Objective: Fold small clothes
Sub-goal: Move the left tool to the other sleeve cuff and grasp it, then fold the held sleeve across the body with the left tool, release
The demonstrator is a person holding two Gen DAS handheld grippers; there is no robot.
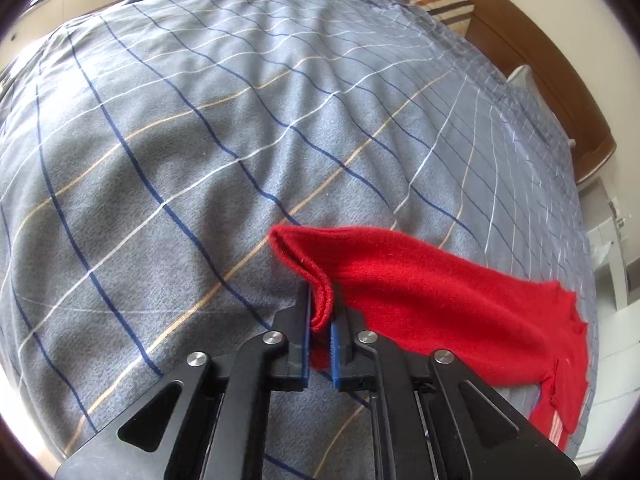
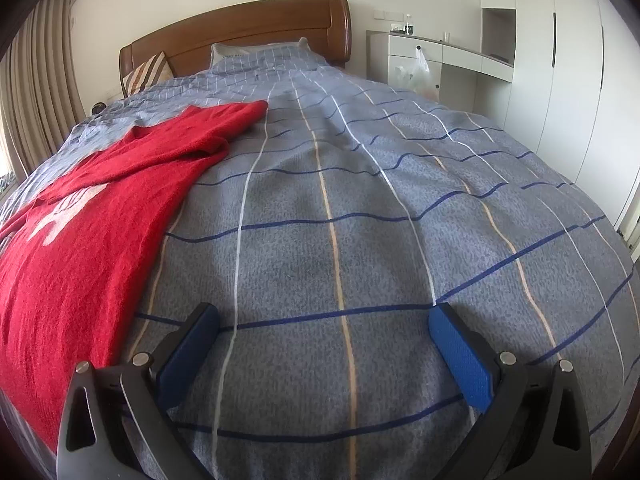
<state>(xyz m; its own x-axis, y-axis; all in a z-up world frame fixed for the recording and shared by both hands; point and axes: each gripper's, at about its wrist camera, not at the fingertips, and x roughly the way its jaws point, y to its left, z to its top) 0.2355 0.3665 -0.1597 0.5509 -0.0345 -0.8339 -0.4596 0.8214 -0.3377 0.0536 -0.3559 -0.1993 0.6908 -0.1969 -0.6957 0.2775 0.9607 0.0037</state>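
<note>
We are working over the bed, covered by a grey-blue checked duvet, with the wooden headboard at its far end. The red sweater is lying spread along the bed's left edge as the right wrist view shows it, its long axis running from the near edge toward the headboard, one sleeve reaching out toward the middle. White lettering on its chest is showing, but we are not able to read it.

The left gripper is pressing its blue pads together on a sleeve cuff, the sleeve trailing away to its right. The right gripper is standing fully spread above bare duvet, holding nothing; the sweater lies to its left. We are judging the left hand the nearer one, so the coming fold should carry the sleeve across the body.
</note>
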